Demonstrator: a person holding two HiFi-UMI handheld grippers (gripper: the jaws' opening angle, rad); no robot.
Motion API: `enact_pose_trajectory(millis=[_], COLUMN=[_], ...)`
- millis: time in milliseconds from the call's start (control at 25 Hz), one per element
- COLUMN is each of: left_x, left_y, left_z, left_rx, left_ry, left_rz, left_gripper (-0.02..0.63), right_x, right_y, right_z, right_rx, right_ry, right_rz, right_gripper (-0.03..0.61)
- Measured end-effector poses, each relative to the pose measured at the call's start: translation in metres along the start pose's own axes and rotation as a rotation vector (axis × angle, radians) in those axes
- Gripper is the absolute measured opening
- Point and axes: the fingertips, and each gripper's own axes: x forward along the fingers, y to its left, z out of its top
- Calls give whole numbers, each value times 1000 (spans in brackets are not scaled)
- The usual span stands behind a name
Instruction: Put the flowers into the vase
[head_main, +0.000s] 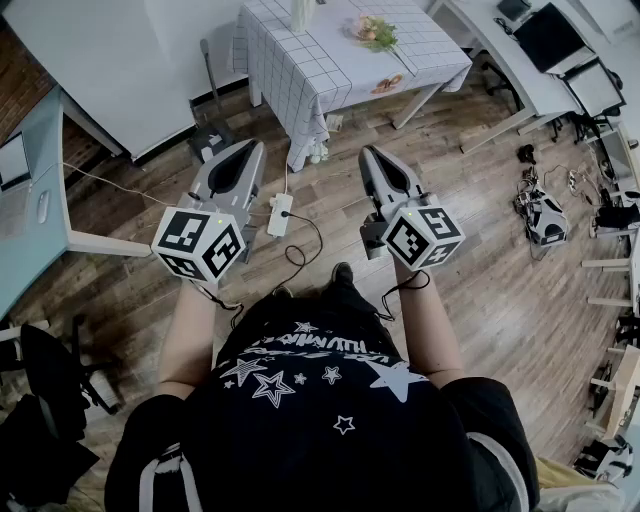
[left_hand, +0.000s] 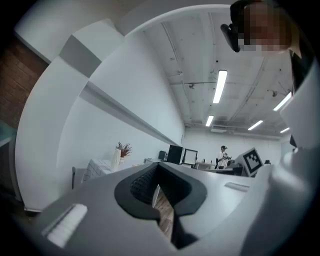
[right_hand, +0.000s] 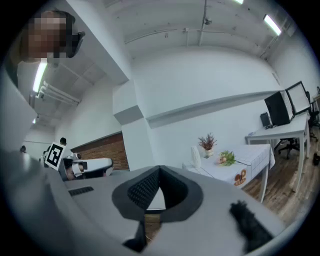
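A bunch of flowers (head_main: 372, 32) lies on the table with the checked cloth (head_main: 340, 75), far ahead of me. A tall white vase (head_main: 299, 12) stands at that table's far left. In the right gripper view the flowers (right_hand: 227, 158) lie right of the vase (right_hand: 195, 157) and of a small pot of dried stems (right_hand: 207, 142). The left gripper view shows the vase (left_hand: 116, 159) small and far off. My left gripper (head_main: 247, 148) and right gripper (head_main: 368, 153) are held level over the wooden floor, side by side, well short of the table. Both are shut and hold nothing.
A white power strip (head_main: 280, 213) with cables lies on the floor between the grippers. A pale desk (head_main: 40, 200) stands at the left, with a black chair (head_main: 45, 395) near it. Desks with monitors (head_main: 550, 40) and floor equipment (head_main: 545, 215) fill the right side.
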Motion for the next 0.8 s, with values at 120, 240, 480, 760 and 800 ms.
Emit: enact_pose_trajectory(millis=[120,240,480,760,800], left_x=[-1,-2,-5,2,4], left_y=[-8,-12,-5,1,2], left_z=[-9,-17,-18,-14,-15], left_rx=[124,178,154,141,137], left_ry=[51,73,57,52,57], left_rz=[13,17,39,59,58], left_gripper=[8,8,8,8,8], right_x=[-2,-2,5,3,2], right_y=[2,1,4,6,4], right_z=[-7,-15,-15,-12,-14], right_rx=[5,17,4,1,-2], right_ry=[15,29,33,44,49], right_rz=[7,10,33,81,77], right_gripper=[11,11,11,11,11])
